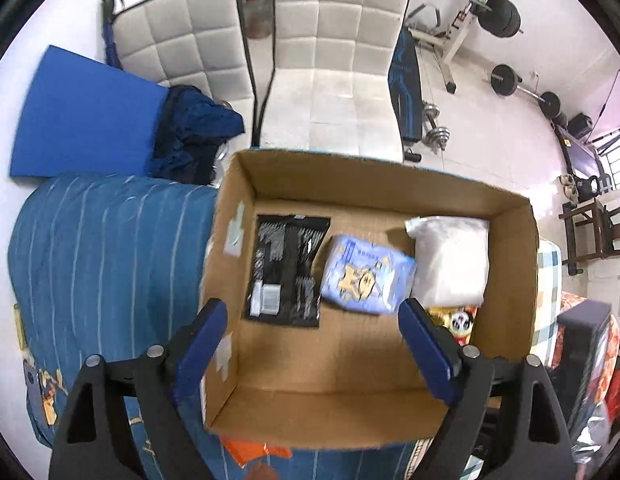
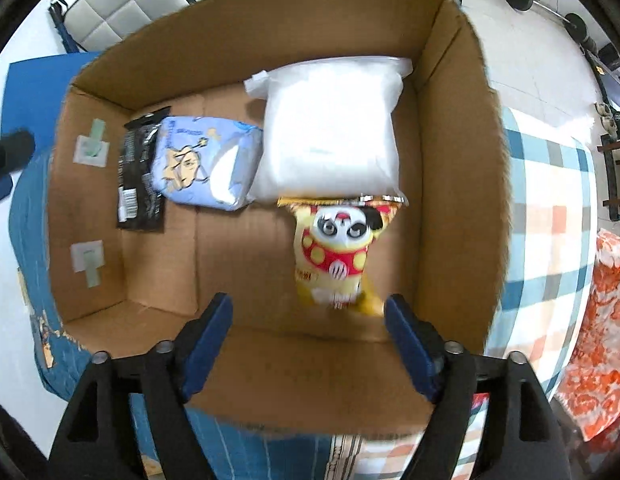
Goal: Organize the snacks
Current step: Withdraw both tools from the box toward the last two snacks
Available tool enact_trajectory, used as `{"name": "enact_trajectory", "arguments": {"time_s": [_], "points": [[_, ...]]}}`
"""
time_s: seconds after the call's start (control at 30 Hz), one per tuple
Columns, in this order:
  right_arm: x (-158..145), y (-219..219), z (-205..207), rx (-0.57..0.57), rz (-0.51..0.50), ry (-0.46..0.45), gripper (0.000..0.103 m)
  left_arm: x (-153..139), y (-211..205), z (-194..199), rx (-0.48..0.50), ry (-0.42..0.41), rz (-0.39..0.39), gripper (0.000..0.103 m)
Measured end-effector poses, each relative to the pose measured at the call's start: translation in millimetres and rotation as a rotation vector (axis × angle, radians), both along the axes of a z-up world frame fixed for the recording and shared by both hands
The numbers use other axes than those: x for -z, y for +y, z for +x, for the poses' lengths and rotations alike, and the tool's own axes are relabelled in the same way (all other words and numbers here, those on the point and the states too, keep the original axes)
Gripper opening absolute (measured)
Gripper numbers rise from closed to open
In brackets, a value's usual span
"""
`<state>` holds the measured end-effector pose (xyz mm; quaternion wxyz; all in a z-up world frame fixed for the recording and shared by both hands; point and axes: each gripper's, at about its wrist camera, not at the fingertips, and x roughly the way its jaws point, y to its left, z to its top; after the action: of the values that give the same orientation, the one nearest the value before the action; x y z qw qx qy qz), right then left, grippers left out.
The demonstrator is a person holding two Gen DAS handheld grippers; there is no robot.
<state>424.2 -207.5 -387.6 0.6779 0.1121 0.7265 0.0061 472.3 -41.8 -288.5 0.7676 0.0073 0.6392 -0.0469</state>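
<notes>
While both claws, left claw point(image 1: 312, 344) and right claw point(image 2: 307, 344), are hanging wide open and empty, you are facing a soft, crinkly yellow snack bag point(image 2: 337, 254) just ahead; pinch its sealed edge.

Both wrist cams look steeply down into the cardboard box point(image 1: 510, 216) point(image 2: 462, 80). Left sits higher and toward the box's left wall, also catching the white chairs point(image 1: 334, 60) and weights beyond; right is closer, box fills frame. Shared: box floor with all four packets.
</notes>
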Motion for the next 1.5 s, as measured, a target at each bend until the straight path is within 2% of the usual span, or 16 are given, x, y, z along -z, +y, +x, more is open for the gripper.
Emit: {"name": "enact_trajectory", "arguments": {"time_s": [0.07,0.13,0.2,0.23,0.4,0.57,0.87,1.03,1.2,1.3,1.37,1.43,1.5], "points": [[-9,-2,-12,-0.004,0.012,-0.024,0.095,-8,6,-19,-0.004,-0.033,-0.022,0.089],[-20,0,-25,-0.018,0.021,-0.045,0.095,-16,11,-39,-0.009,-0.075,-0.028,0.099],[-26,11,-47,-0.028,0.017,-0.068,0.098,-26,12,-57,-0.010,-0.111,-0.031,0.100],[-30,13,-55,-0.031,0.012,-0.082,0.103,-28,12,-63,-0.010,-0.121,-0.026,0.100],[-63,20,-84,-0.033,-0.059,-0.189,0.103,-46,12,-96,0.002,-0.173,-0.001,0.100],[-101,18,-105,-0.023,-0.073,-0.273,0.103,-63,17,-122,-0.005,-0.210,0.003,0.100],[-156,21,-144,-0.016,-0.107,-0.410,0.103,-93,18,-162,0.010,-0.328,0.076,0.100],[-180,25,-161,-0.007,-0.114,-0.486,0.103,-94,18,-169,0.005,-0.325,0.061,0.100],[-187,22,-168,0.018,-0.098,-0.498,0.103,-96,13,-173,0.007,-0.329,0.046,0.100],[-184,11,-170,0.054,-0.042,-0.482,0.103,-93,8,-173,0.006,-0.338,0.063,0.100],[-175,-3,-168,0.069,-0.012,-0.450,0.103,-87,8,-172,-0.012,-0.354,0.109,0.100],[-159,-20,-164,0.073,-0.019,-0.395,0.103,-75,12,-171,-0.067,-0.374,0.202,0.100],[-134,-38,-157,0.063,-0.041,-0.329,0.103,-56,20,-168,-0.131,-0.355,0.266,0.100]]}}
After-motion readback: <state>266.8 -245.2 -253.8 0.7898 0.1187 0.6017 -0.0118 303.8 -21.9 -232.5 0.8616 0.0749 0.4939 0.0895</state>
